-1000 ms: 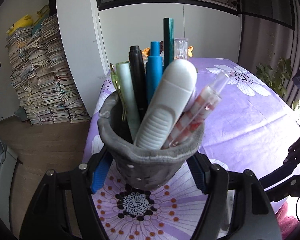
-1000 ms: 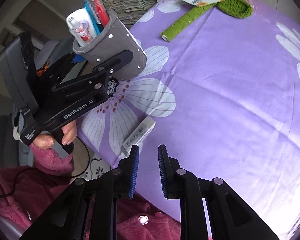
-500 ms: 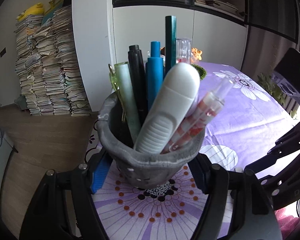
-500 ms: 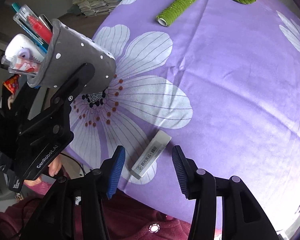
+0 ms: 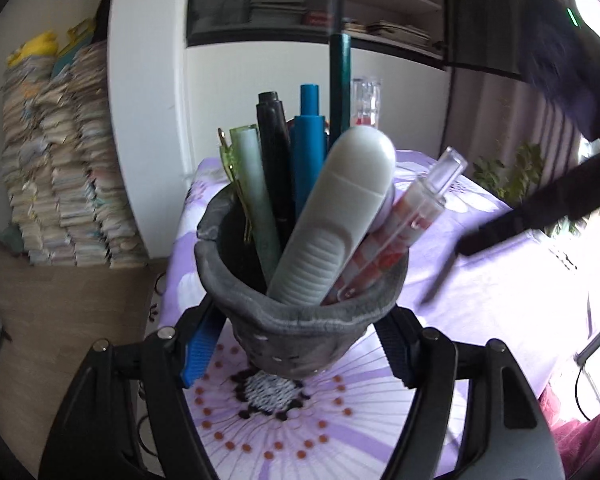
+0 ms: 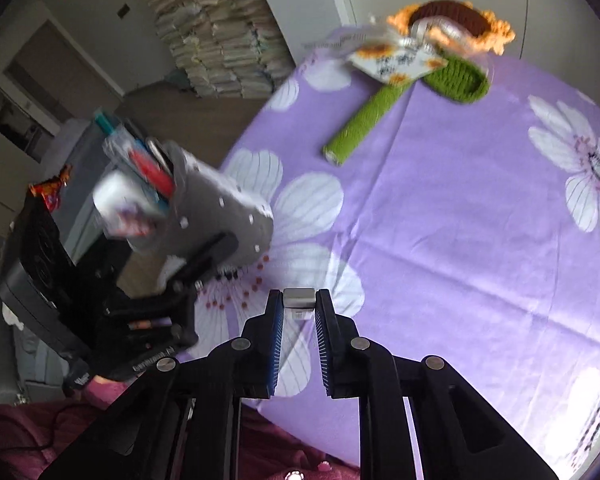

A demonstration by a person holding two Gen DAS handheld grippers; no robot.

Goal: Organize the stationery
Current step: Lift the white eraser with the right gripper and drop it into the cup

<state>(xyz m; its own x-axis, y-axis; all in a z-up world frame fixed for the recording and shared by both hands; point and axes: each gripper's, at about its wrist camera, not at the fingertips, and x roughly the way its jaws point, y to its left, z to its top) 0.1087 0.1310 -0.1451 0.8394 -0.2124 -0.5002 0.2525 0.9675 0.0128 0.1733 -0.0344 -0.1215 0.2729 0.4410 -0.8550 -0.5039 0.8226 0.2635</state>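
Note:
My left gripper is shut on a grey felt pen holder and holds it above the purple flowered tablecloth. The holder carries several pens, a white correction-tape dispenser and a clear red-patterned pen. My right gripper is shut on a white eraser, lifted off the cloth. In the right wrist view the holder and the left gripper are to the left, tilted.
A green crocheted roll with a crocheted sunflower and a paper tag lies at the far side of the table. Stacks of books stand on the floor by a white cabinet. The table edge is near me.
My right gripper closed on the eraser and lifted it from the cloth. My left gripper raised and tilted the pen holder; the right gripper's dark body now appears at the right of the left view.

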